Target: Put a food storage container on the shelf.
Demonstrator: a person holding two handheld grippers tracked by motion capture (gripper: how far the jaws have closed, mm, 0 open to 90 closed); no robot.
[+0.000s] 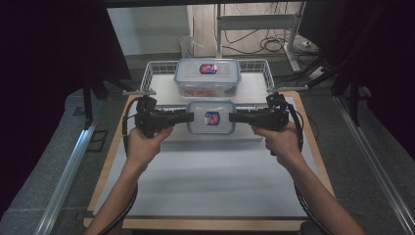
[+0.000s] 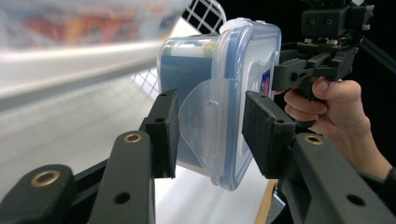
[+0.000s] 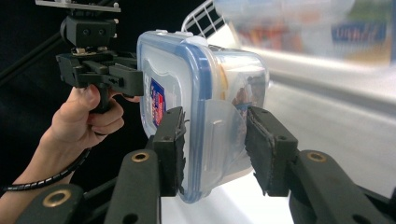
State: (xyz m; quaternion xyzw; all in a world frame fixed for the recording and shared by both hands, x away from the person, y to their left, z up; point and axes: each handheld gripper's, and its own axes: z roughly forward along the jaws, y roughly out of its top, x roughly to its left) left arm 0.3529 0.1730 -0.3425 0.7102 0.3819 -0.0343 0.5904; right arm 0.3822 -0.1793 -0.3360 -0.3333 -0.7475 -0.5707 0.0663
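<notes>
A small clip-lock food container (image 1: 211,117) is flanked at opposite ends by the left gripper (image 1: 188,117) and right gripper (image 1: 234,117), jaws parted around each side latch without clamping, seemingly for an even two-handed lift off the desk (image 1: 205,181), near the wire basket (image 1: 156,68).

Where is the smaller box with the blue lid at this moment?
In the high view the smaller box sits mid-table between the left gripper and right gripper, just in front of the wire basket that holds the bigger box.
</notes>
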